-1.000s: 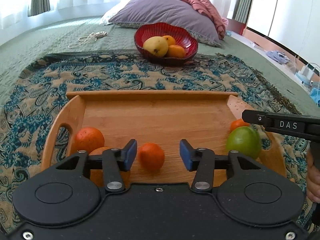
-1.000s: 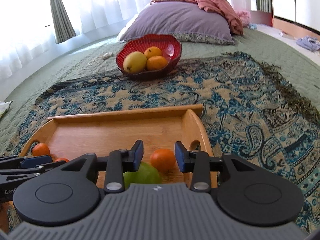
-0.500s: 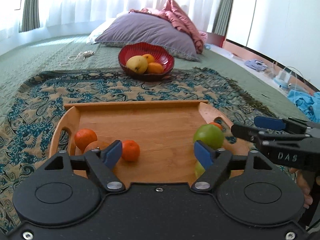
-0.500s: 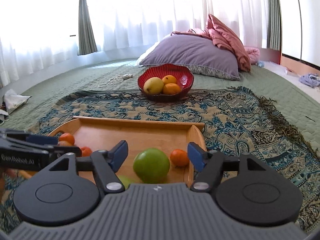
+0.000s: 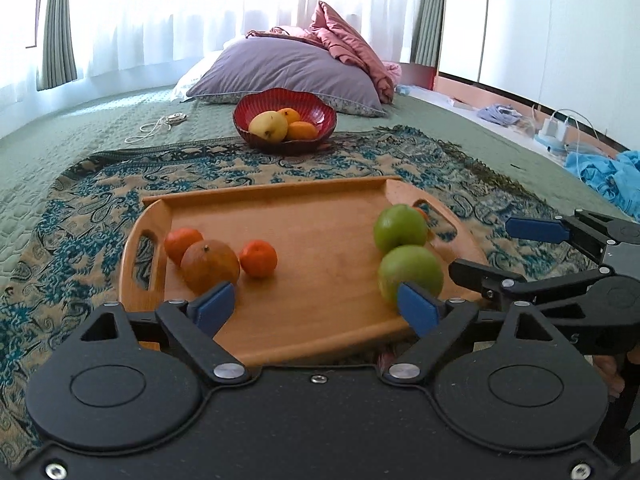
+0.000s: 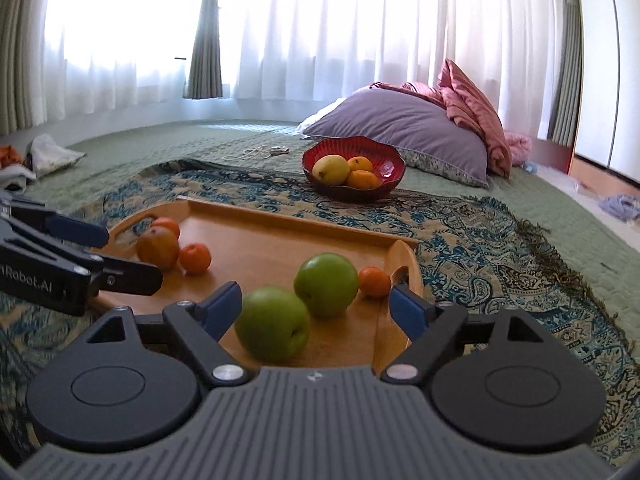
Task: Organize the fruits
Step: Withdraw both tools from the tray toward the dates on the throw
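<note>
A wooden tray (image 5: 304, 216) (image 6: 280, 236) lies on a patterned rug. On its left sit two small oranges (image 5: 258, 259) (image 5: 182, 242) and a larger brownish orange (image 5: 210, 266) (image 6: 157, 247). On its right sit two green apples (image 5: 410, 274) (image 5: 399, 228) (image 6: 273, 329) (image 6: 326, 285) and a small orange (image 6: 375, 282). A red bowl (image 5: 320, 114) (image 6: 384, 164) farther back holds a yellow fruit and two oranges. My left gripper (image 5: 312, 308) is open and empty, held back above the tray's near edge. My right gripper (image 6: 316, 304) is open and empty, above the tray's right end.
The rug (image 5: 80, 200) lies on a green quilted bed. A purple pillow (image 5: 292, 70) and pink blanket (image 5: 344, 42) lie behind the bowl. A white cord (image 5: 154, 128) lies at the back left. Blue cloth (image 5: 608, 172) and a charger lie off the right side.
Both grippers have opened wide and pulled back and up from the tray. The small orange stays where the left gripper was; the green apples and an orange stay at the right end.
</note>
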The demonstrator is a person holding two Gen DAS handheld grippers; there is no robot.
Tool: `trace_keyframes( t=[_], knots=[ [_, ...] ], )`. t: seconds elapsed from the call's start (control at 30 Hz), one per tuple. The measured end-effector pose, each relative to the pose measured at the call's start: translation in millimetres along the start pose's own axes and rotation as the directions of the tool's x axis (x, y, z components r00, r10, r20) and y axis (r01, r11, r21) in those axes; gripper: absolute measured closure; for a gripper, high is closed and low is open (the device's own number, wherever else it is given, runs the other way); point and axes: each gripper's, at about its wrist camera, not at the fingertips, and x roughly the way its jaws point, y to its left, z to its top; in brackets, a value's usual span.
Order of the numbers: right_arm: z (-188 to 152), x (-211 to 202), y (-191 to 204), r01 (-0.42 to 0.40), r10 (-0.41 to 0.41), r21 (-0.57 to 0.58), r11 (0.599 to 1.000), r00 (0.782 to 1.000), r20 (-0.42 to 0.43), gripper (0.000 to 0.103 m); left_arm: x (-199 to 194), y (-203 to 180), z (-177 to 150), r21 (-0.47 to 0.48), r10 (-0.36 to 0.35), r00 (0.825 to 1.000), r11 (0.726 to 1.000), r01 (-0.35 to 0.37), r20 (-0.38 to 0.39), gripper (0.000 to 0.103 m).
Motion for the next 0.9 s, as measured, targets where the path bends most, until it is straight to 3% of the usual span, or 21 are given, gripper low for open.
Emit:
trace_keyframes(
  t=[0.23,0.7,0.9],
  knots=[
    [-20,-7,11,-0.006,0.005,-0.062,0.998,1.0,-0.009,0.013,-8,1,-17,0.005,-0.007,1.0,1.0,0.007,-0.011,0.008],
    [-45,-12,14,-0.027,0.024,-0.057,0.998,0.999,-0.041,0.013,-7,1,-41,0.015,0.011,0.999,1.0,-0.011,-0.045,0.005],
    [-55,-12,23,-0.091,0.086,-0.075,0.993,0.994,-0.071,0.015,0,-1,-48,0.02,0.009,0.998,1.0,-0.008,-0.067,0.005]
  ],
)
